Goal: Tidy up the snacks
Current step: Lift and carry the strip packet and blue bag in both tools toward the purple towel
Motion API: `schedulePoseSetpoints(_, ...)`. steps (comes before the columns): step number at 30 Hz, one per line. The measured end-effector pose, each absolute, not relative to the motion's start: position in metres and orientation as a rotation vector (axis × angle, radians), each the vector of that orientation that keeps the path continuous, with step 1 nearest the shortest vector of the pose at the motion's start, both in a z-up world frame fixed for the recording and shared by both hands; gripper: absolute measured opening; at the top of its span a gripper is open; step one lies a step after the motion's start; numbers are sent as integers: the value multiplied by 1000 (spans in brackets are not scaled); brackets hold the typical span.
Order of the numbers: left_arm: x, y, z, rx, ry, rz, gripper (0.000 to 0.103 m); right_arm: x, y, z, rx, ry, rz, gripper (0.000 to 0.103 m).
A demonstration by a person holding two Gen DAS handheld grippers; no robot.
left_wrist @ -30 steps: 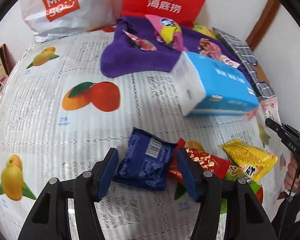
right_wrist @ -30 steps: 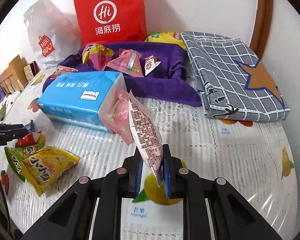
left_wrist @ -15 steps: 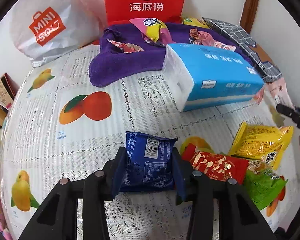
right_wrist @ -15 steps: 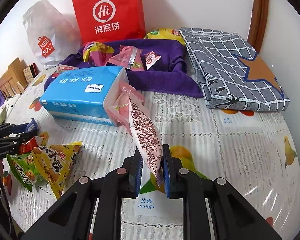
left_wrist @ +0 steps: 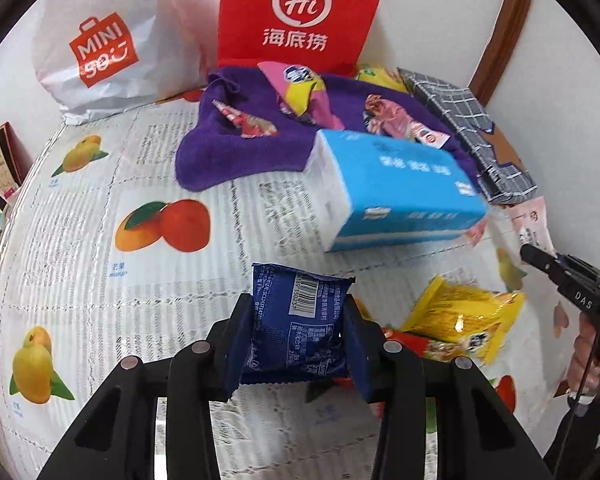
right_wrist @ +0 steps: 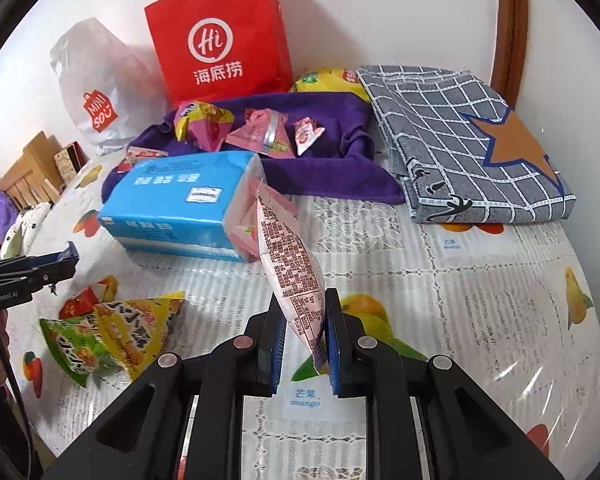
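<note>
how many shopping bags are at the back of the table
2: the white bag at the back left, and the red bag standing just right of it. Another could be hidden behind them.

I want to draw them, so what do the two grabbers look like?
Both look alike. The left gripper and right gripper are black, angular frames with round silver bolts. Their flat fingers carry blue pads. From the side, each body has small white lettering, and a thin black cable hangs beside the hand.
</note>
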State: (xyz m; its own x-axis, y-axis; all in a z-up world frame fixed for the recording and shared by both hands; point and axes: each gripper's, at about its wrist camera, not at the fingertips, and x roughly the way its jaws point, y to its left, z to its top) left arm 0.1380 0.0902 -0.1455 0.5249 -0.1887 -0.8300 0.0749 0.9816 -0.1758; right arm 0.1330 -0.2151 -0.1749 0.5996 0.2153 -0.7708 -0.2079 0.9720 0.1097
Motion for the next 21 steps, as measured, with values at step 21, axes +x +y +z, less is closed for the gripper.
schedulePoseSetpoints(21, 162, 51, -94, -138, 958, -235, 40, 144, -176, -122, -5, 801, 357, 18)
